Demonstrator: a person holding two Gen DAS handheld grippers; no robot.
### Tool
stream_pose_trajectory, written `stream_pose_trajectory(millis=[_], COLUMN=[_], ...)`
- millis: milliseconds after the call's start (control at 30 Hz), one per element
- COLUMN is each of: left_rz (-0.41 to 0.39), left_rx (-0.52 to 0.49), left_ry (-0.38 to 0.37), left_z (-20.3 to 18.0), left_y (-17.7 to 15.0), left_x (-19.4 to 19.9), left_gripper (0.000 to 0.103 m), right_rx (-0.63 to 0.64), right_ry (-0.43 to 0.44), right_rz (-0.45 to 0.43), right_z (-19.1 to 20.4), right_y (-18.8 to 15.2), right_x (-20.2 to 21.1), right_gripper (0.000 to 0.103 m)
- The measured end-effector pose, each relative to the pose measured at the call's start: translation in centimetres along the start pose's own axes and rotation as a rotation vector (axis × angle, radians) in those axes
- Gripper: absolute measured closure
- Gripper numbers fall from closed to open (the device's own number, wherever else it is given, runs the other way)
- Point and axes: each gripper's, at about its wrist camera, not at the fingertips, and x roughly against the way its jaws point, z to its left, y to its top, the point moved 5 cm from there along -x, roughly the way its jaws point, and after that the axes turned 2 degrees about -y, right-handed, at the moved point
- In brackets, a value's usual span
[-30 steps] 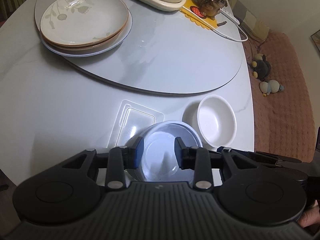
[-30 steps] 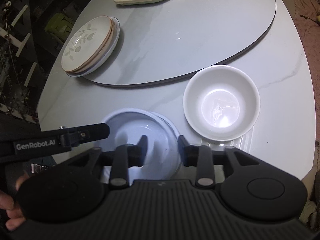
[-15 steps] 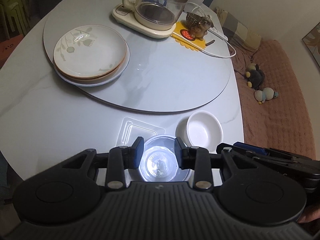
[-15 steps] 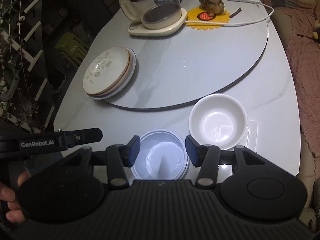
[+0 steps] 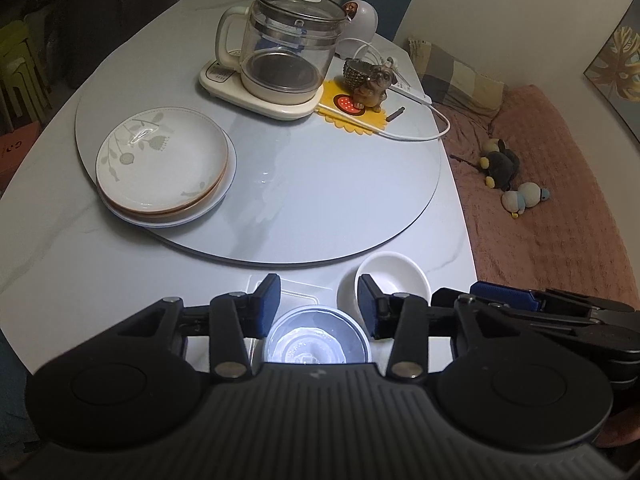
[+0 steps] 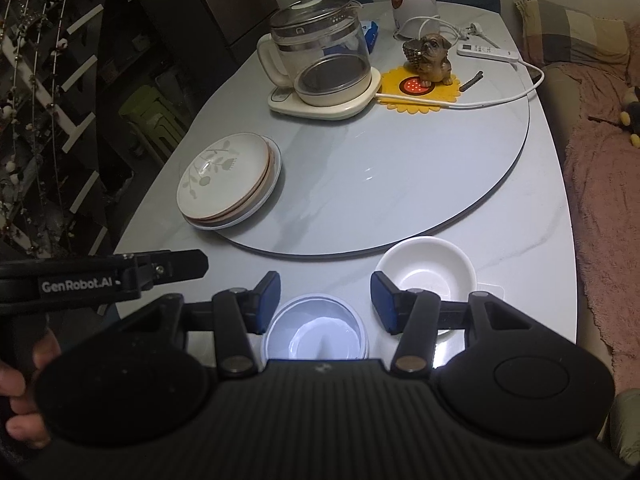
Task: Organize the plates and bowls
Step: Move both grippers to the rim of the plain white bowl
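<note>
Both grippers — left (image 5: 319, 306), right (image 6: 325, 303) — agape above lit bowl (image 6: 316, 334), white bowl (image 6: 427, 269) beside, plates (image 5: 162, 166) beyond

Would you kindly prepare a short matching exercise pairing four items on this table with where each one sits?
Items:
1. plate stack
2. white bowl
3. dog figurine
4. glass kettle

Places:
A. on the yellow mat
B. on the cream base
C. on the turntable's left edge
D. off the turntable, on the table near the right gripper

Pairs: 1-C, 2-D, 3-A, 4-B
</note>
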Motion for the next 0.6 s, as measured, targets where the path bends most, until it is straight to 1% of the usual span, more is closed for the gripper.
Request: stream_pose_trajectory(millis=[33, 100, 133, 167, 200, 267, 367, 467, 600], left_rz=[-0.001, 0.001, 0.006, 0.012, 0.019, 0.030, 0.052, 0.077, 0.091], left_rx=[-0.002, -0.005, -0.011, -0.017, -0.024, -0.037, -0.049, -0.066, -0.071], left_ry=[0.000, -0.008, -0.011, -0.009, -0.006, -0.008, -0.031, -0.036, -0.055], left_z=[-0.2, -0.5, -0.8, -1.0, -1.3, -1.7, -2.3, -2.7, -3.0], left_y=[0.1, 0.4, 0.6, 0.7, 0.8, 1.0, 1.3, 1.6, 1.8], left_x=[-0.1, -0.7, -1.0, -1.5, -1.9, -2.6, -3.8, -5.3, -6.7], left_gripper=[0.051, 0.045, 0.041, 0.034, 0.027, 0.023, 0.023, 0.023, 0.023], right_rx=[-0.005, -0.024, -0.032, -0.041, -0.053, -0.075, -0.106, -0.152, -0.212], right_ry=[-0.010, -0.023, -0.026, -0.034, -0.046, -0.067, -0.083, -0.093, -0.111], right_rz=[-0.004, -0.014, -0.019, -0.022, -0.019, -0.005, 0.009, 0.018, 0.036], right_z=[-0.3, -1.0, -1.4, -1.8, -2.2, -3.0, -4.3, -5.5, -7.3], right_y=[0.1, 0.3, 0.4, 0.5, 0.5, 0.4, 0.3, 0.2, -0.1], right_x=[0.0, 0.1, 0.1, 0.1, 0.0, -0.3, -0.7, -1.3, -2.3], right_gripper=[0.046, 0.031, 0.027, 0.020, 0.018, 0.017, 0.017, 0.017, 0.018])
